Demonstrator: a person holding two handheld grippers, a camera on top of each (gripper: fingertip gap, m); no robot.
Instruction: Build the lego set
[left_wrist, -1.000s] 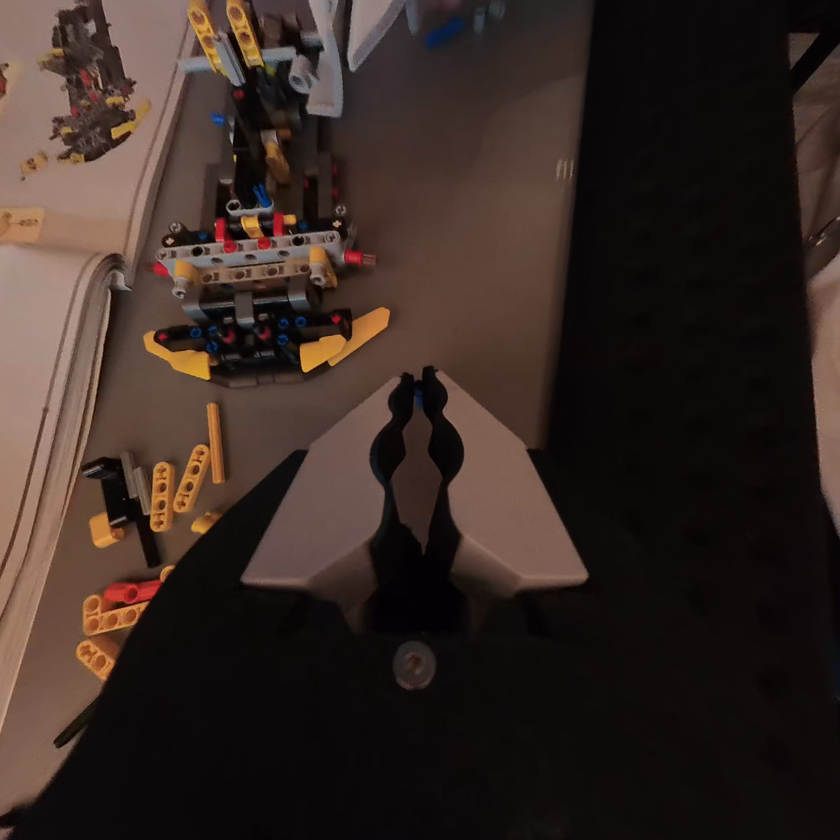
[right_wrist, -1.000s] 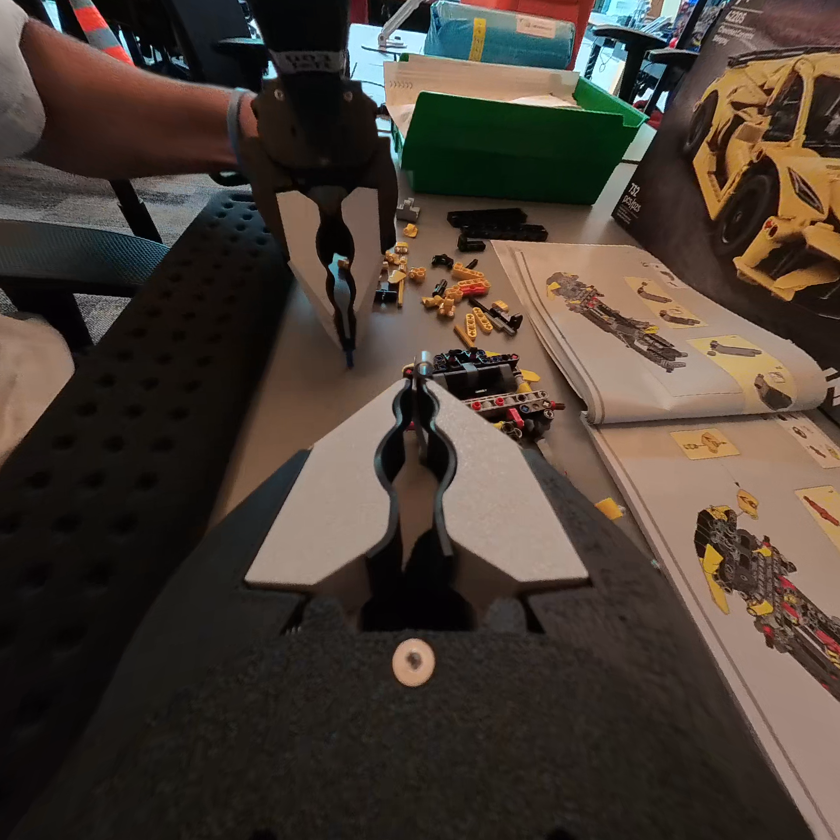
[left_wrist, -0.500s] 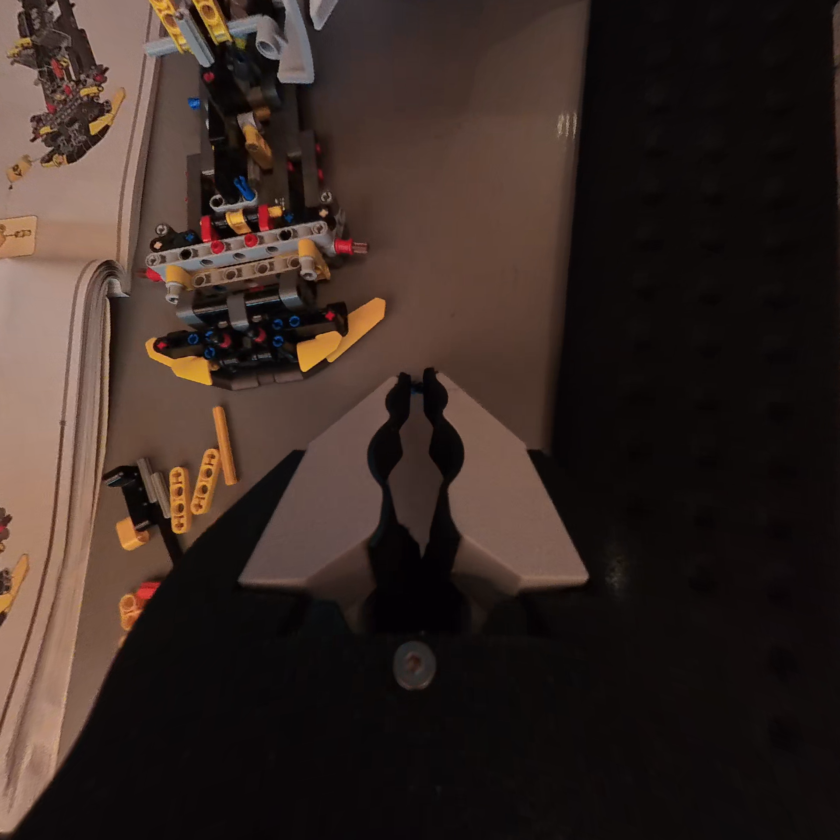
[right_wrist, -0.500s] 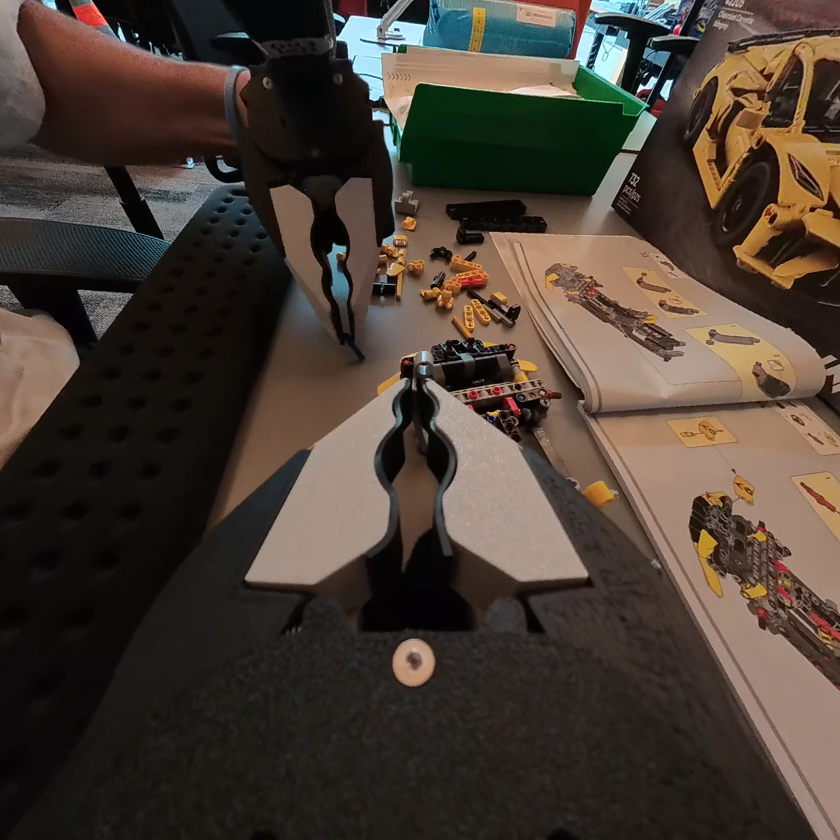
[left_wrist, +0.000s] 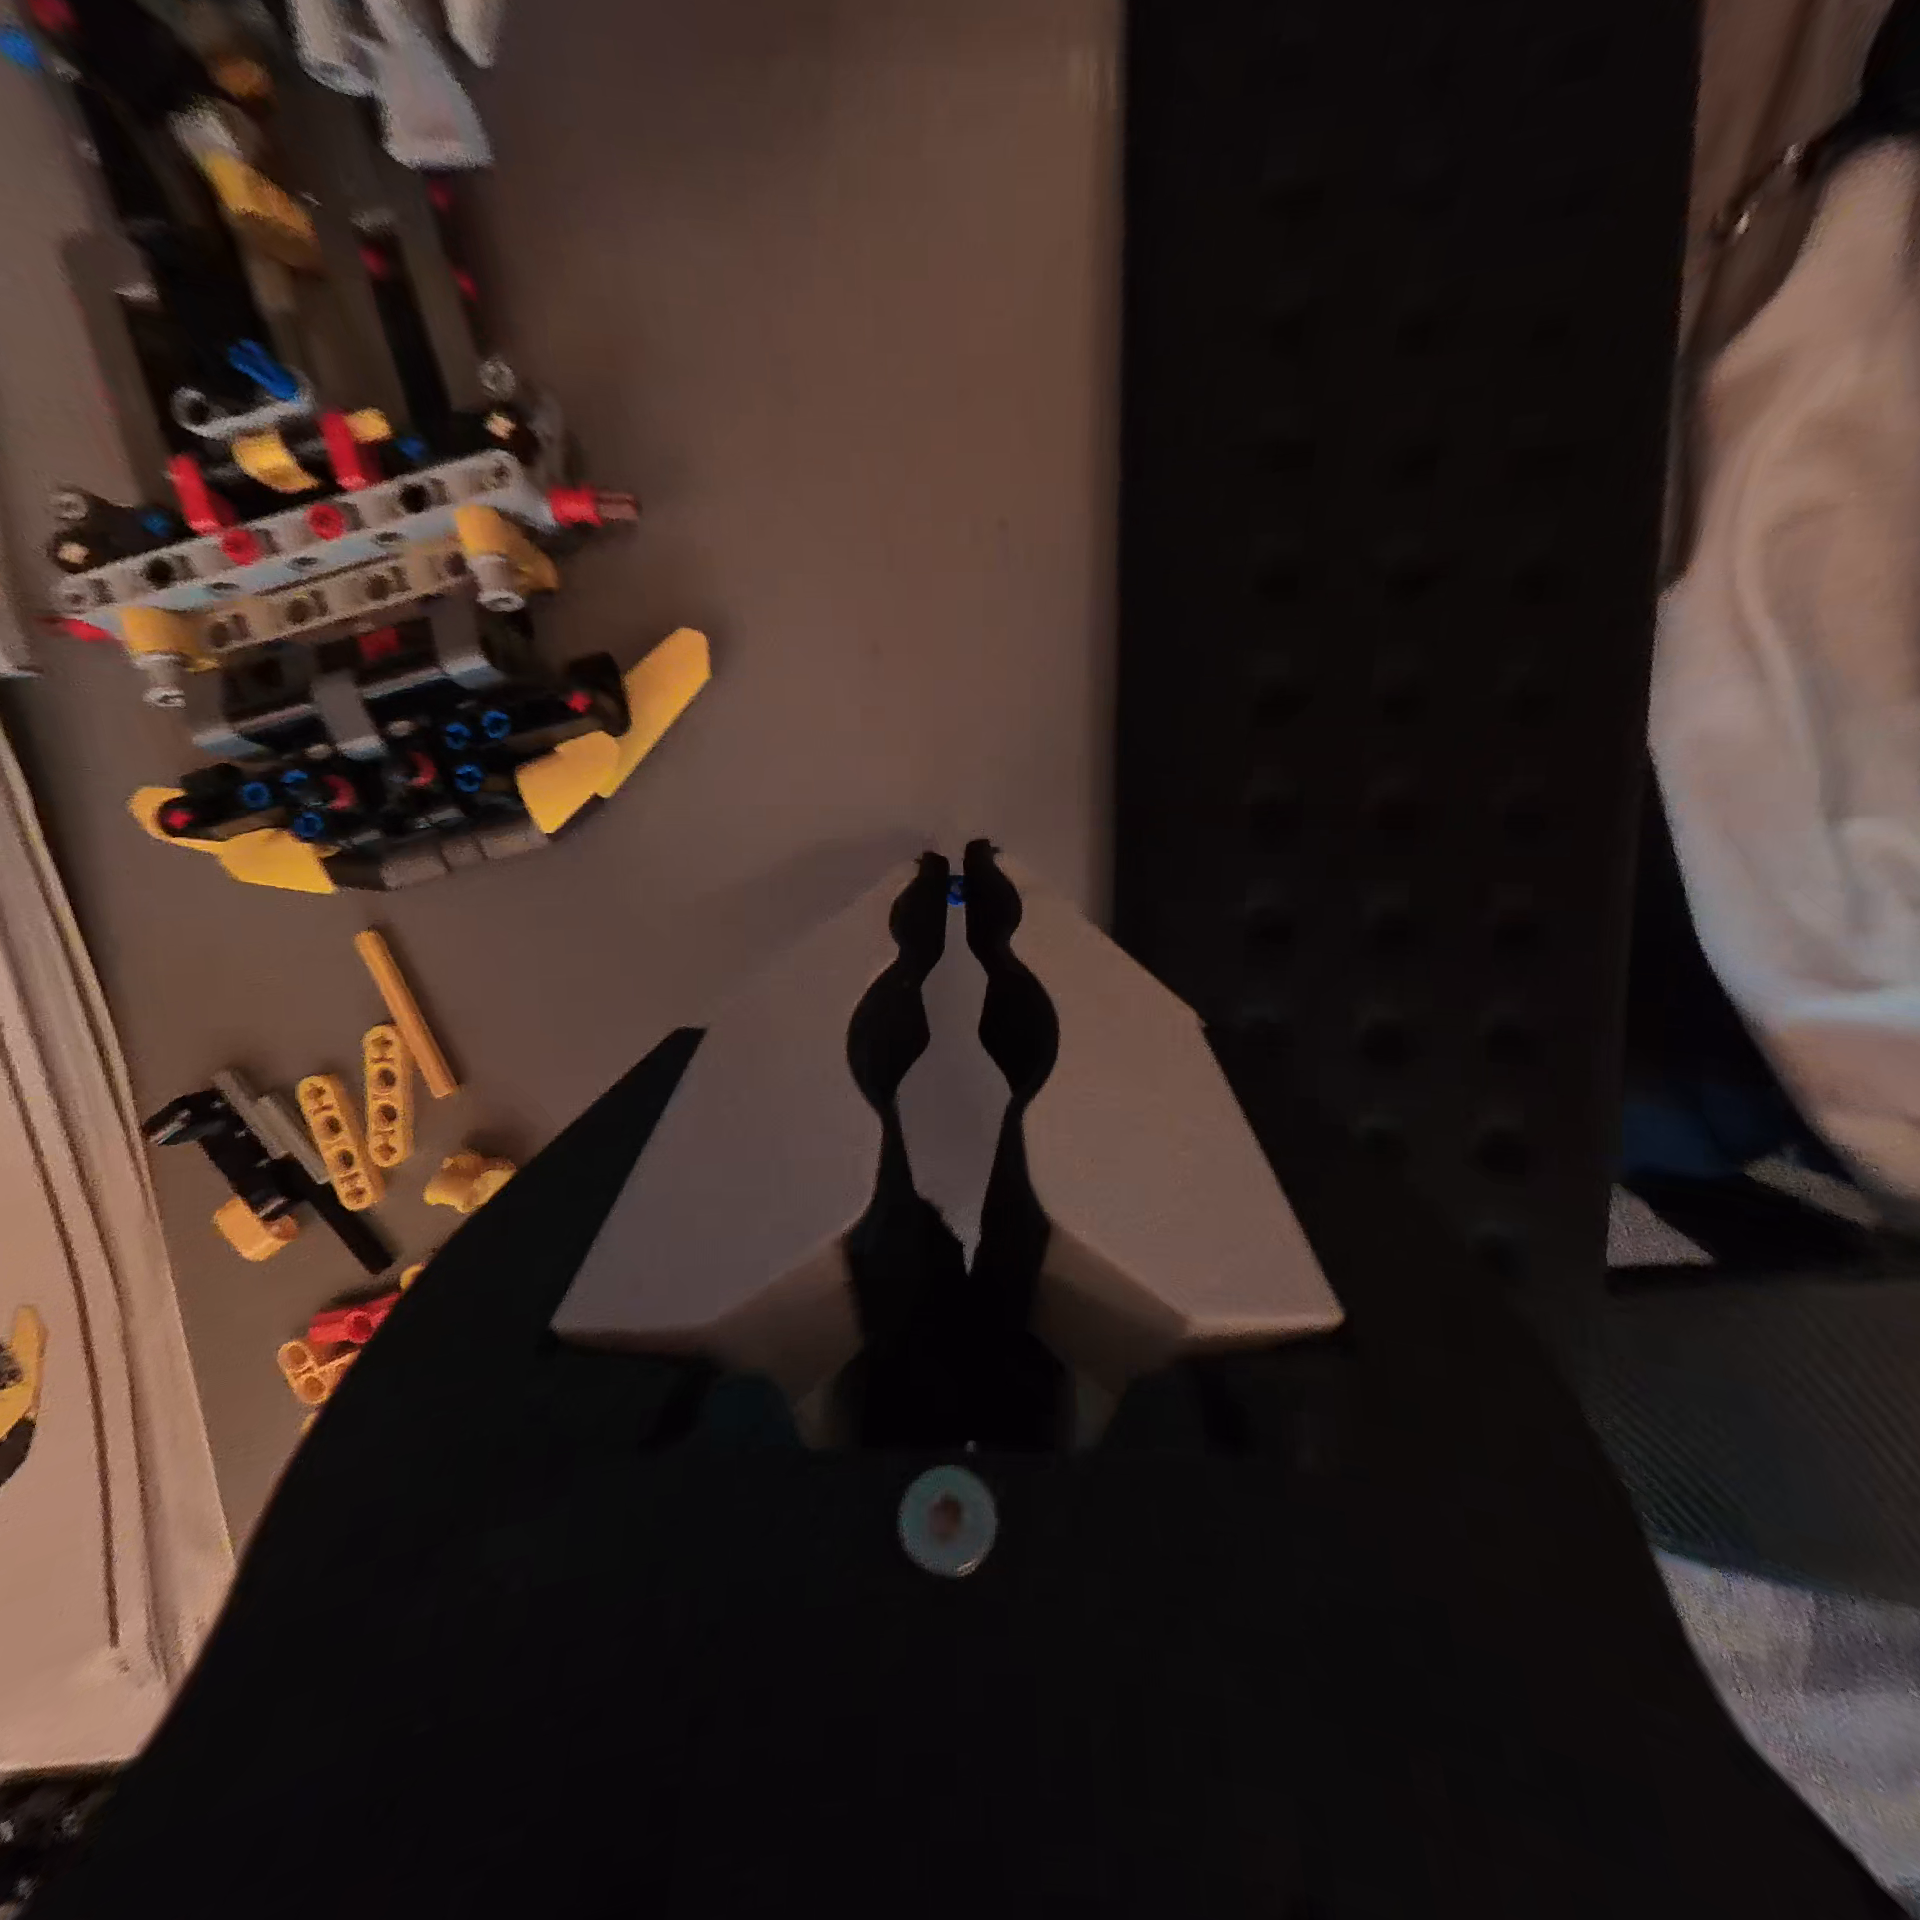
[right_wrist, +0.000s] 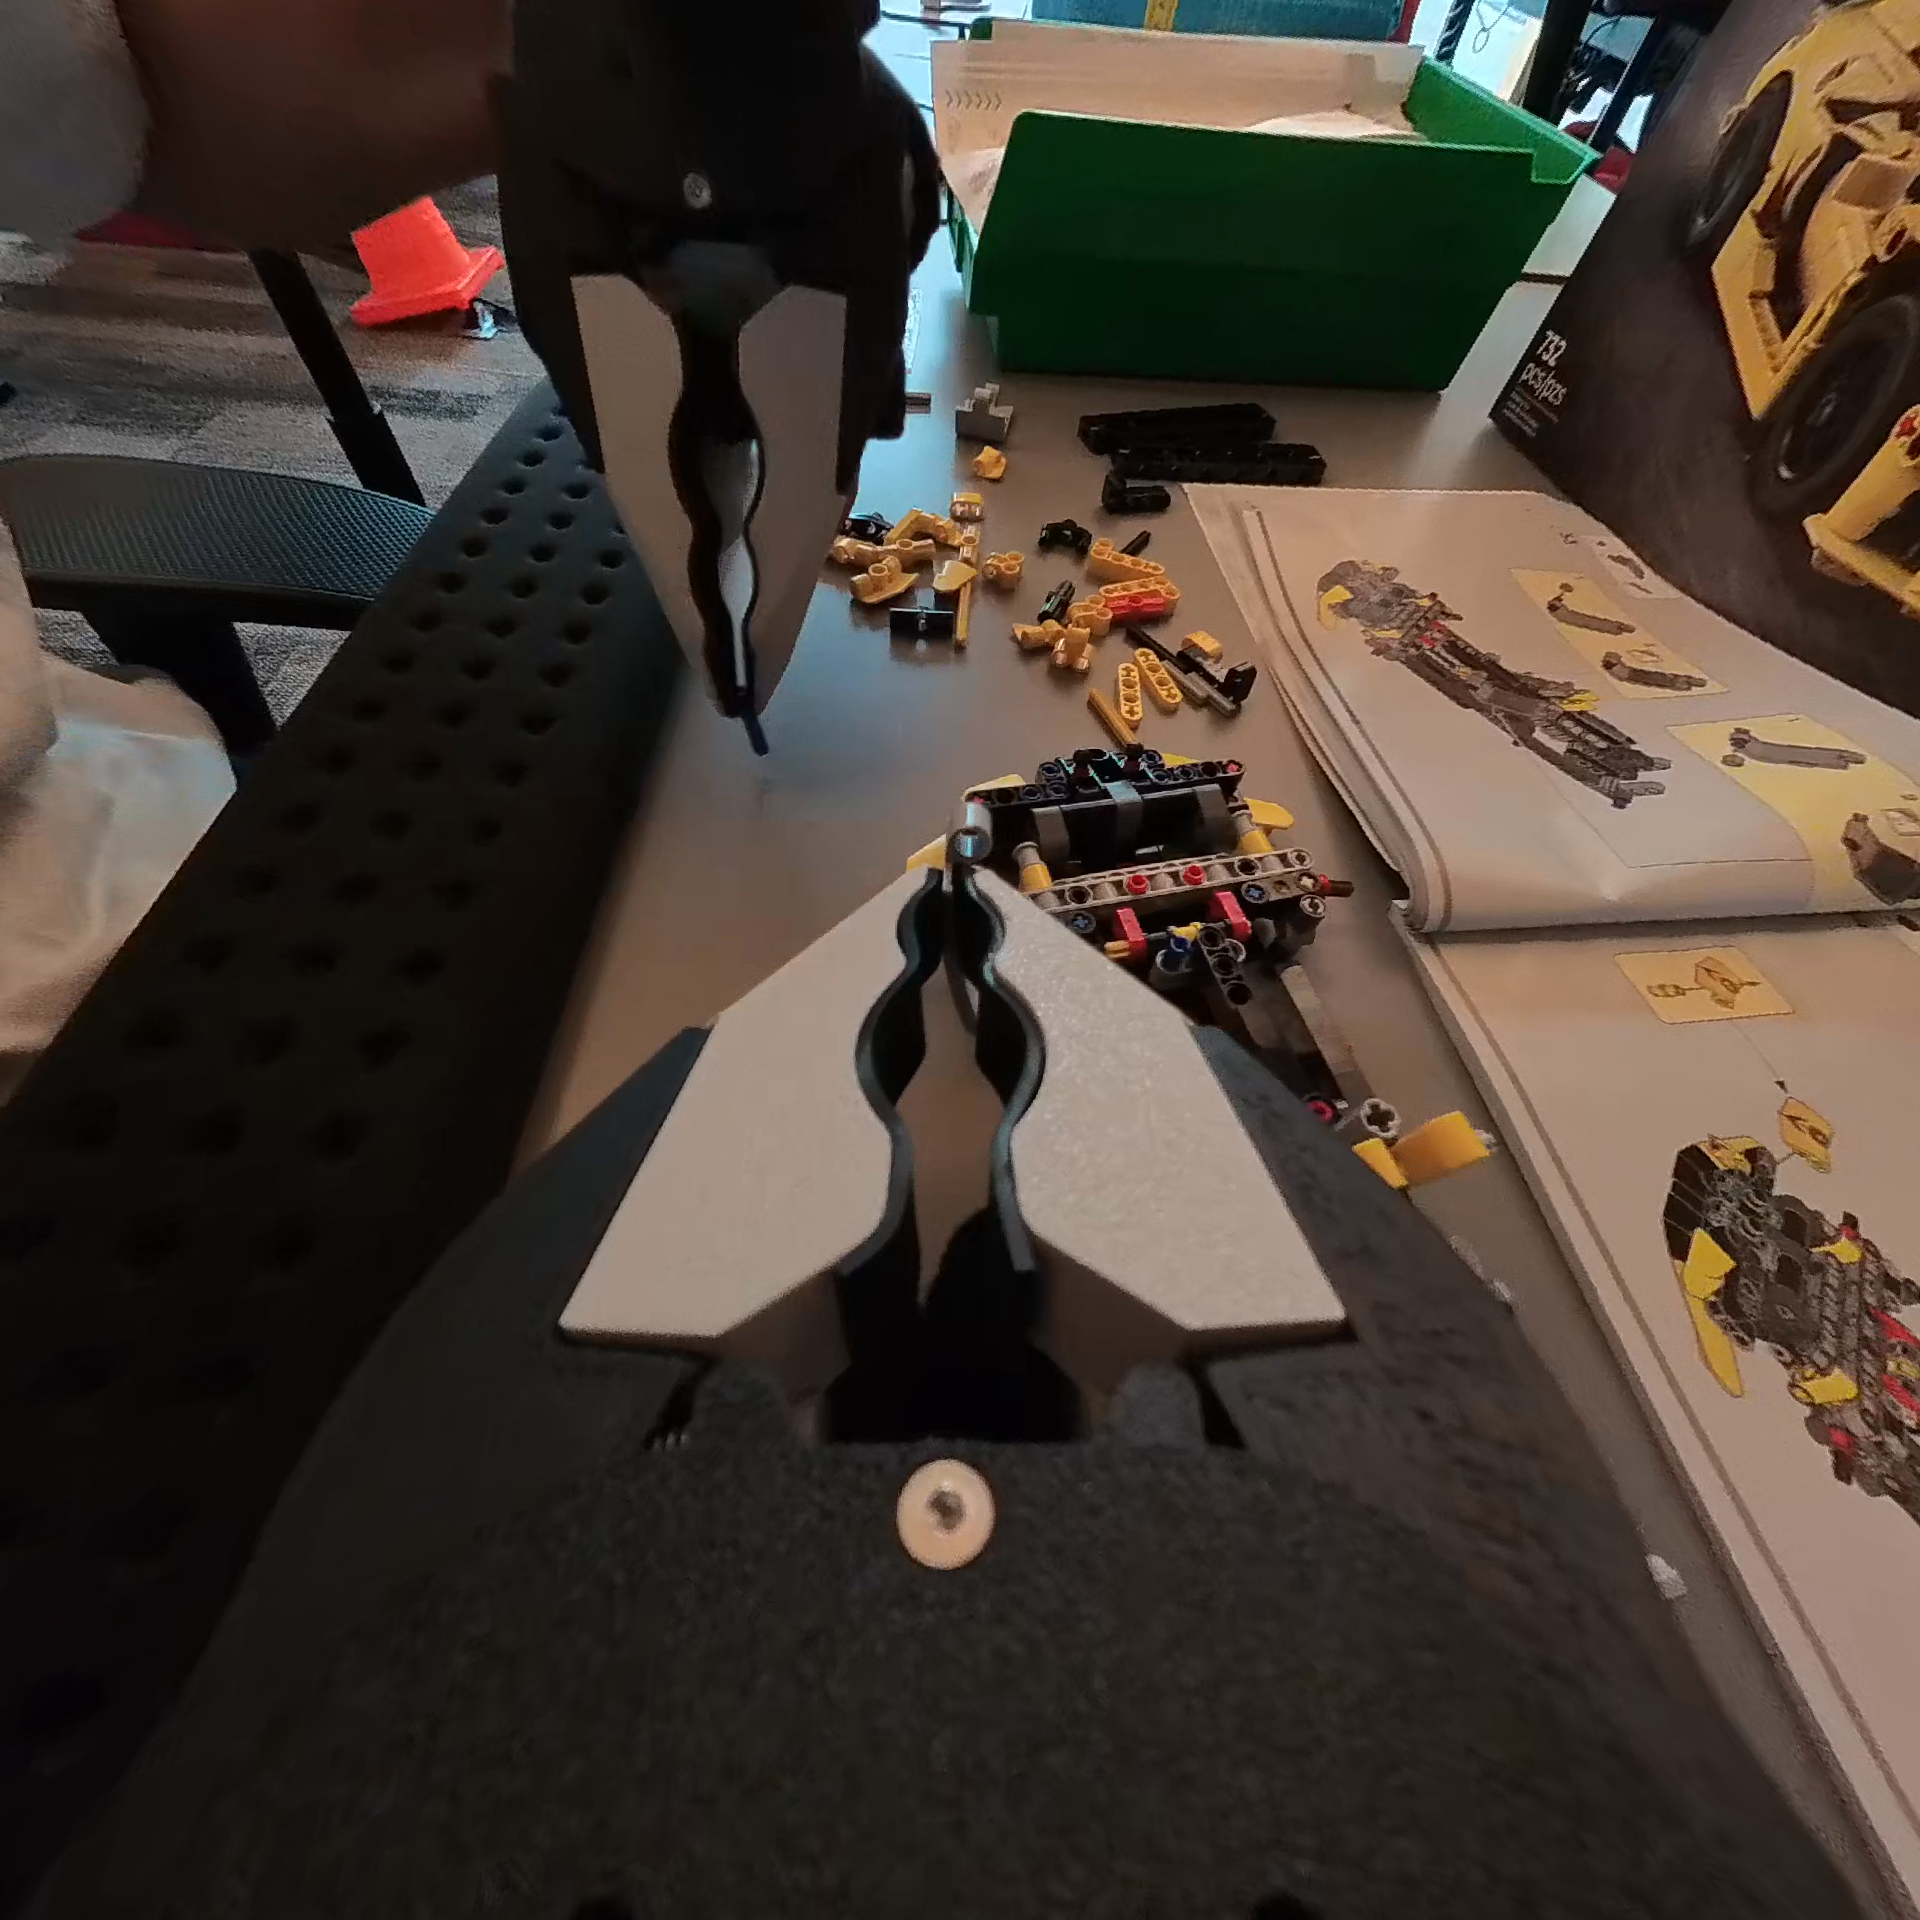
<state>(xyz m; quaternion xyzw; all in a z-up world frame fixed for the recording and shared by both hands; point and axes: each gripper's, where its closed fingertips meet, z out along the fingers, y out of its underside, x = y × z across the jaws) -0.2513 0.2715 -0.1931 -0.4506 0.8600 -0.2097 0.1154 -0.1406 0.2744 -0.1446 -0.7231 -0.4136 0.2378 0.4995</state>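
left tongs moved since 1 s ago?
Yes. In the right wrist view, the left tongs have shifted away from the green bin, nearer the camera.

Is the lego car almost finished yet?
Not nearly. Only a bare frame stands built, with no body panels. The left gripper pinches a blue pin, the right gripper a grey piece. Many loose pieces wait on the table.

Left wrist view dim, brownish, motion-blurred at edges, right wrist view brighter, backlit, sharp, wide-angle edge bending
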